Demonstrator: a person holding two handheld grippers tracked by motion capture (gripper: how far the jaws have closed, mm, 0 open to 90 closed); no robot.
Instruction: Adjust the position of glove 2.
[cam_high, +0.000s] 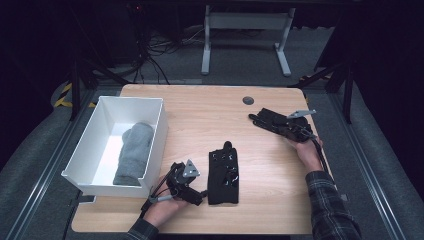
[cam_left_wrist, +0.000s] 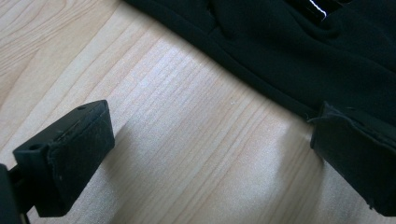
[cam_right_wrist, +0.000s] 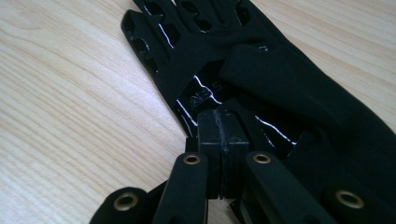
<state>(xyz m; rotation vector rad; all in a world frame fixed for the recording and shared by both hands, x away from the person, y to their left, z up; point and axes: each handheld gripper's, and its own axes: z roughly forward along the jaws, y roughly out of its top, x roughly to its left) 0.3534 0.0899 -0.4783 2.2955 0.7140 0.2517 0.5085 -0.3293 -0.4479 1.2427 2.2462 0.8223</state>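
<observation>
A black glove (cam_right_wrist: 299, 93) is clamped at its cuff between the closed fingers of the right gripper (cam_high: 280, 125), well to the right of the white bin (cam_high: 87, 150). A second black glove (cam_high: 223, 172) lies flat on the surface (cam_high: 200, 115) just right of that bin, with the left gripper (cam_high: 192, 192) beside its cuff, fingers (cam_left_wrist: 70, 154) apart and empty. A grey sock (cam_high: 134, 152) is already seen inside the bin; both gloves appear left to be put away.

2 black gloves (cam_high: 223, 172), 1 grey sock (cam_high: 134, 152), 1 white bin (cam_high: 155, 131).
</observation>
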